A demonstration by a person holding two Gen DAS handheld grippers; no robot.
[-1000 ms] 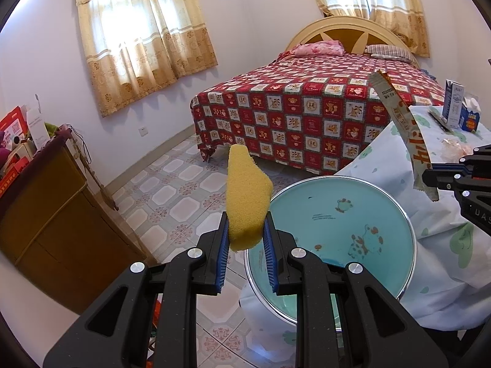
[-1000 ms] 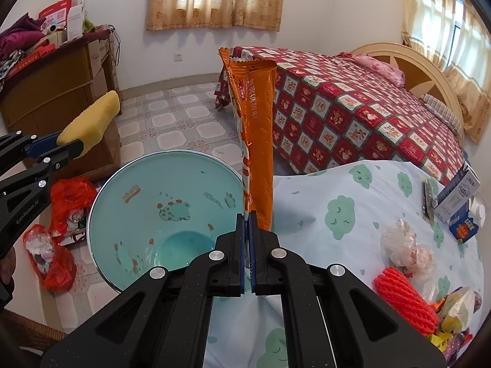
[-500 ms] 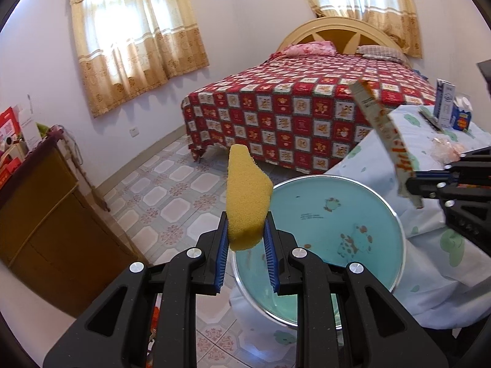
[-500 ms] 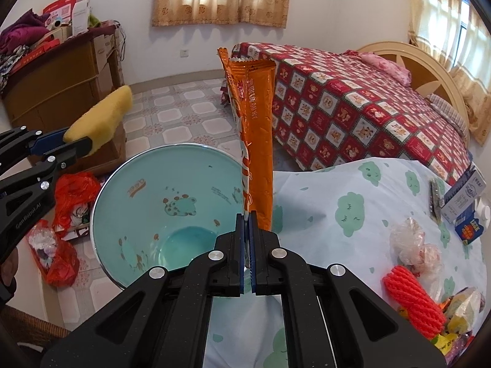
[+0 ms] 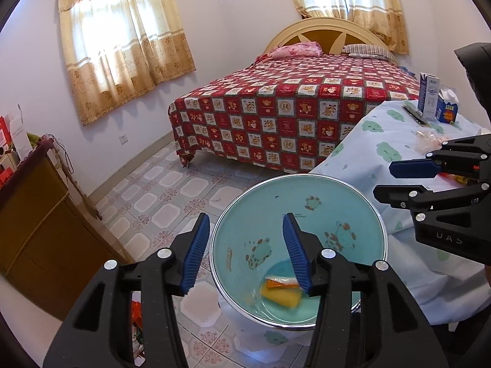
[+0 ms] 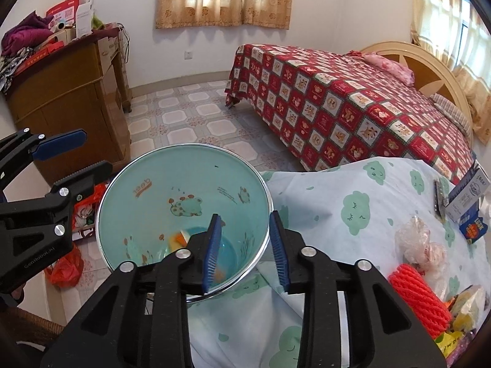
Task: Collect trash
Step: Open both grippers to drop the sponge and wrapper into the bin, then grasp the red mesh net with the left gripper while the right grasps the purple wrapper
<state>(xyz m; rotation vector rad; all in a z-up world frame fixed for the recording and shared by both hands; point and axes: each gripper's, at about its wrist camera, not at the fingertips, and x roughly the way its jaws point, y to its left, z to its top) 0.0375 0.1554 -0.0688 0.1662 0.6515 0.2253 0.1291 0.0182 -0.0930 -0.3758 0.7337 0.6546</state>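
now round enamel basin (image 5: 307, 202), spongy yellow wedge (image 5: 280, 299), crinkly orange wrapper (image 5: 280, 282)

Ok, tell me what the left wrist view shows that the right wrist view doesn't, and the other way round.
Only the left wrist view shows a second window with curtains behind the headboard.

Only the right wrist view shows the red mesh roll on the table's near corner and red bags on the floor.

Both show the teal basin holding the yellow sponge and orange wrapper, the bed, and the left gripper and right gripper, both empty, jaws just opened.
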